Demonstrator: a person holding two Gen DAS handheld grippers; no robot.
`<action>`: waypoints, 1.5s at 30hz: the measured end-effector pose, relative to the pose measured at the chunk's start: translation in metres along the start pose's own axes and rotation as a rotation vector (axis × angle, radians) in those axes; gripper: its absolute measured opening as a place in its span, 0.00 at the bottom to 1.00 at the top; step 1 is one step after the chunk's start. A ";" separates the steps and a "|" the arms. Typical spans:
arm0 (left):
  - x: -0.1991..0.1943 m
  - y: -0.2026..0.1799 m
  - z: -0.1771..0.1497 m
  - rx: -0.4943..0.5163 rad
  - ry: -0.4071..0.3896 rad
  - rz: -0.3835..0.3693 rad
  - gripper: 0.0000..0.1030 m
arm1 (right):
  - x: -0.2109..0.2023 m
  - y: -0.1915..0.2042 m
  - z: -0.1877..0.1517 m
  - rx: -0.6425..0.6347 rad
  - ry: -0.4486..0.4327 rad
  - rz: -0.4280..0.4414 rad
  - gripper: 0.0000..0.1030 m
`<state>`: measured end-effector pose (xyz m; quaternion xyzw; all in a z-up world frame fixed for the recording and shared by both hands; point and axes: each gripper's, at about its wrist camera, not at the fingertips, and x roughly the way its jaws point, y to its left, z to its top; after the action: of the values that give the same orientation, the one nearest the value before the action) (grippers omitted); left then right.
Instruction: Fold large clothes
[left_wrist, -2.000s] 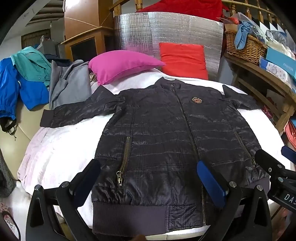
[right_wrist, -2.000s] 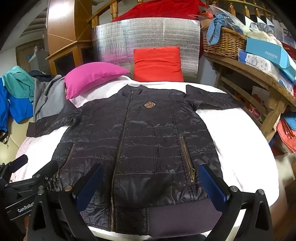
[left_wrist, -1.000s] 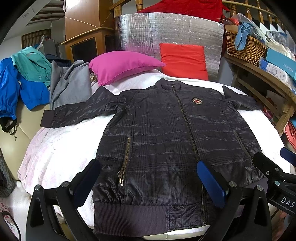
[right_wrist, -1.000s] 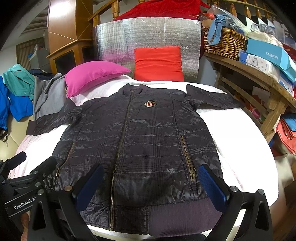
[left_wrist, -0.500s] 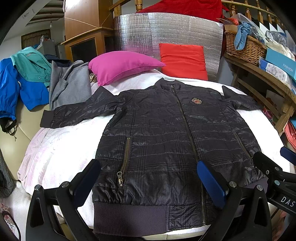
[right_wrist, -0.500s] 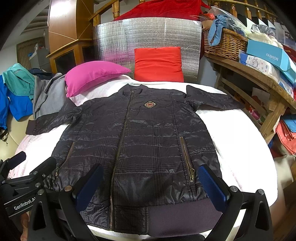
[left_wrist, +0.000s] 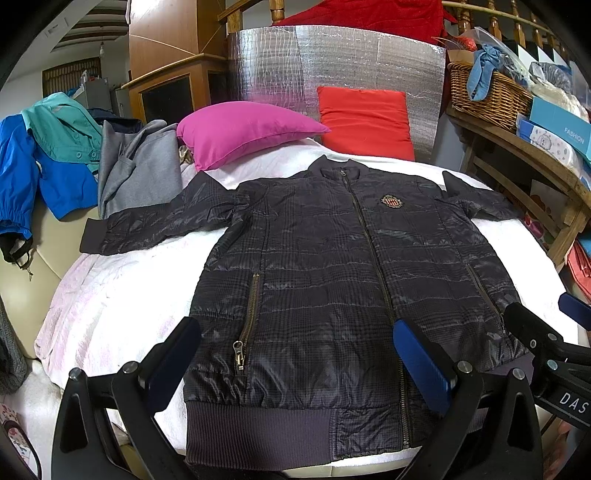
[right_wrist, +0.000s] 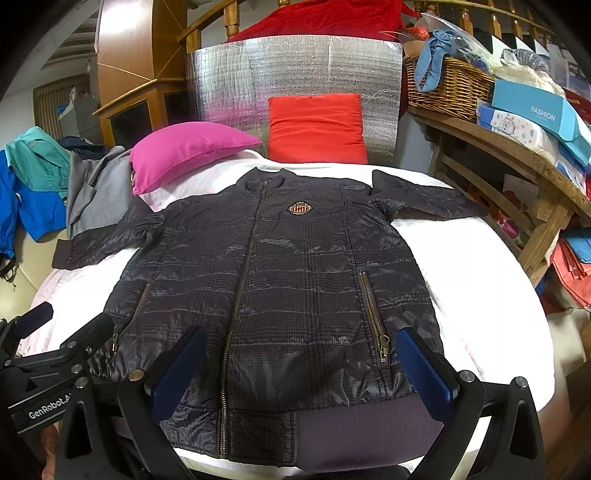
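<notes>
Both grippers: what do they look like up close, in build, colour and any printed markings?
The left gripper and right gripper share one build: black angular frames with silver round bolts and two flat fingers faced with blue pads. From the right wrist view, the left gripper's side bears white lettering "GenRobot.A", cut off; from the left, the right gripper's side shows "DAS". No cables or sleeves are visible.

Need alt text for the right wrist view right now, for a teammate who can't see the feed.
A dark quilted jacket lies flat, zipped and face up on a white-covered bed, sleeves spread, hem nearest the camera. The open right claw hovers over the hem, holding nothing; the left claw shows at the lower left. A pink pillow and red cushion sit behind.
</notes>
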<state>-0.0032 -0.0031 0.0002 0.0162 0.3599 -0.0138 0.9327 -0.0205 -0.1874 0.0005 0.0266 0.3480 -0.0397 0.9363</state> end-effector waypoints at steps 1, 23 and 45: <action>0.000 0.000 0.000 0.000 0.000 0.000 1.00 | 0.000 0.000 0.000 -0.001 0.000 0.000 1.00; 0.002 -0.001 -0.002 0.000 0.003 0.001 1.00 | 0.001 0.000 -0.001 0.002 0.005 0.003 1.00; 0.036 -0.002 0.002 -0.011 0.061 -0.030 1.00 | 0.023 -0.034 0.002 0.061 0.015 0.042 1.00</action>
<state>0.0249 -0.0055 -0.0223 0.0062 0.3885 -0.0252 0.9211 -0.0046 -0.2226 -0.0139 0.0627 0.3528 -0.0306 0.9331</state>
